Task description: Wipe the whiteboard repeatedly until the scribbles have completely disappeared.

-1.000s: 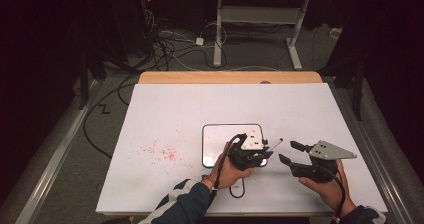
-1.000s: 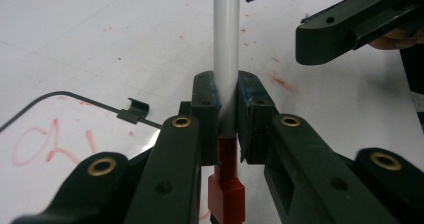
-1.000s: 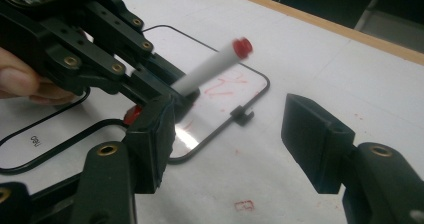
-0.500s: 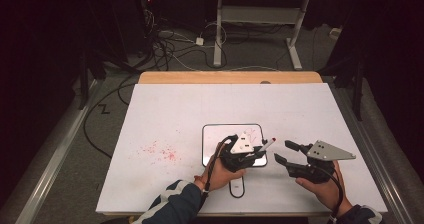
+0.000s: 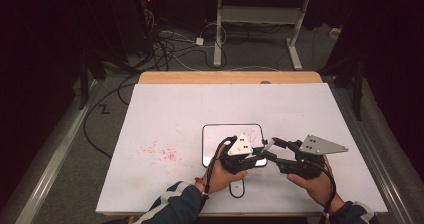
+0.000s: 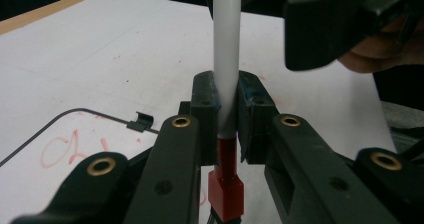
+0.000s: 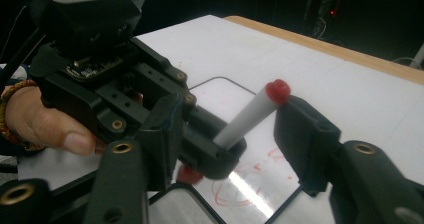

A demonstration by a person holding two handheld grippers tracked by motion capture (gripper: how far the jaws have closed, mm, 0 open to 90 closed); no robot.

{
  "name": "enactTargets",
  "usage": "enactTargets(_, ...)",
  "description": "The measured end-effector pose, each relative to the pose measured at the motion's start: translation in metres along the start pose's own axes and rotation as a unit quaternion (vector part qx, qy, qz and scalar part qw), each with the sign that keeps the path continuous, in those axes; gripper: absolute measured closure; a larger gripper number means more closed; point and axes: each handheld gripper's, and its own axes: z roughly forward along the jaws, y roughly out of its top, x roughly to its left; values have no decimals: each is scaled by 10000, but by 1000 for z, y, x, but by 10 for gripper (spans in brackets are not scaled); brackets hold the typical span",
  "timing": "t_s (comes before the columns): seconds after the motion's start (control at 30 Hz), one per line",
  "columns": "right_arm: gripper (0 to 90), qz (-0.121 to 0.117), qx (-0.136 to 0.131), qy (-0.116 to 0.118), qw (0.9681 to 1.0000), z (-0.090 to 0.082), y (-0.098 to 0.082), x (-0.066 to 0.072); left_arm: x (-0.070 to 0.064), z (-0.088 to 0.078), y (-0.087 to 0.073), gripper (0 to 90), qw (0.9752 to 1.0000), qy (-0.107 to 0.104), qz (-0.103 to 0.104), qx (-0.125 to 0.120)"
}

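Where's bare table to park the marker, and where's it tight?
Free: the white table top beyond the small whiteboard, up to the wooden edge, and the stretch left of the red smudges. Crowded: the near edge, where the left gripper holds the marker and the right gripper meets it.

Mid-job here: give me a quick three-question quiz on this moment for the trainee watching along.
1. True or false: the left gripper is shut on the marker.
2. Which colour is the writing on the small whiteboard? A) blue B) red C) green
3. In the right gripper view, where does the marker's red tip stand relative to the right gripper?

Key
1. True: its jaws clamp the white barrel just above the red end.
2. B, red.
3. Between the right gripper's jaws, close to the right-hand jaw; the jaws have just been closing in, but contact cannot be told.
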Motion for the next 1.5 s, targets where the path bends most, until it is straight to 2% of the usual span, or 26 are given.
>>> enactTargets(0.03, 599, 36, -25, 29, 10000, 1, 1, 0, 0, 0, 0, 782, 10000, -20, -13, 4)
enactTargets(0.17, 680, 85, -59, 100, 9999, 4, 2, -2, -1, 1, 1, 782, 10000, 15, 51, 10)
enactTargets(0.27, 730, 106, 13, 121, 9999, 8, 1, -2, -2, 1, 1, 782, 10000, 55, 77, 16)
enactTargets(0.33, 796, 129, 52, 106, 9998, 10, 0, -1, -3, 3, 0, 781, 9999, 67, 85, 94)
enactTargets(0.43, 809, 110, 90, 191, 9997, 15, 1, -1, -1, 1, 0, 762, 9997, 177, 137, 132)
enactTargets(0.47, 810, 92, 101, 195, 9997, 17, 2, 0, 0, -1, 0, 715, 9994, 264, 130, 177)
enactTargets(0.5, 811, 93, 73, 235, 9997, 19, 2, -1, 1, -3, 1, 630, 9989, 377, 99, 254)
enactTargets(0.57, 812, 29, 92, 170, 9998, 25, 5, -1, 5, -15, 0, 495, 9977, 497, 118, 437)
enactTargets(0.6, 812, 61, 115, 188, 9997, 27, 5, -1, 6, -23, -2, 435, 9966, 597, 200, 535)
enactTargets(0.67, 812, -84, 181, 107, 9997, 33, 5, -1, 7, -45, -7, 357, 9925, 993, 391, 591)
enactTargets(0.73, 813, -168, 293, 136, 9993, 39, 3, 0, 9, -68, -14, 296, 9885, 1343, 397, 578)
enactTargets(0.8, 813, -399, 451, -17, 9982, 43, 0, 3, 13, -90, -22, 235, 9865, 1494, 287, 602)
enactTargets(0.83, 813, -354, 417, 22, 9985, 43, 0, 3, 14, -101, -27, 231, 9853, 1586, 241, 584)
enactTargets(0.9, 813, -440, 463, -54, 9979, 42, 1, 3, 16, -120, -38, 219, 9830, 1736, 161, 570)
enactTargets(0.97, 813, -421, 487, -57, 9979, 41, 1, 4, 16, -137, -54, 218, 9776, 2004, 234, 601)
enactTargets(1.0, 813, -500, 524, -113, 9973, 40, 1, 6, 18, -145, -61, 218, 9755, 2078, 188, 700)
enactTargets(1.07, 813, -785, 578, -359, 9946, 38, 2, 6, 20, -159, -77, 218, 9719, 2194, -85, 849)
enactTargets(1.1, 814, -895, 583, -486, 9931, 38, 1, 4, 19, -165, -84, 218, 9691, 2274, -152, 938)
enactTargets(1.13, 814, -806, 545, -522, 9939, 37, 0, -1, 19, -170, -90, 218, 9676, 2291, -229, 1040)
enactTargets(1.17, 814, -646, 508, -479, 9955, 36, -1, -5, 18, -175, -95, 218, 9669, 2299, -353, 1048)
enactTargets(1.23, 813, -555, 455, -358, 9968, 35, -2, -7, 14, -182, -100, 218, 9651, 2346, -458, 1070)
enactTargets(1.27, 813, -484, 408, -81, 9980, 35, -3, -6, 12, -185, -101, 219, 9650, 2355, -444, 1070)
enactTargets(1.3, 813, -451, 400, 62, 9982, 35, -4, -2, 11, -186, -101, 219, 9648, 2370, -437, 1050)
enactTargets(1.37, 813, -582, 426, 188, 9972, 36, -3, 7, 10, -187, -100, 219, 9642, 2401, -393, 1051)
enactTargets(1.43, 814, -626, 432, 162, 9970, 39, -2, 12, 11, -186, -100, 219, 9650, 2362, -391, 1071)
enactTargets(1.5, 814, -689, 479, 124, 9964, 38, -1, 12, 11, -184, -100, 219, 9635, 2385, -329, 1172)
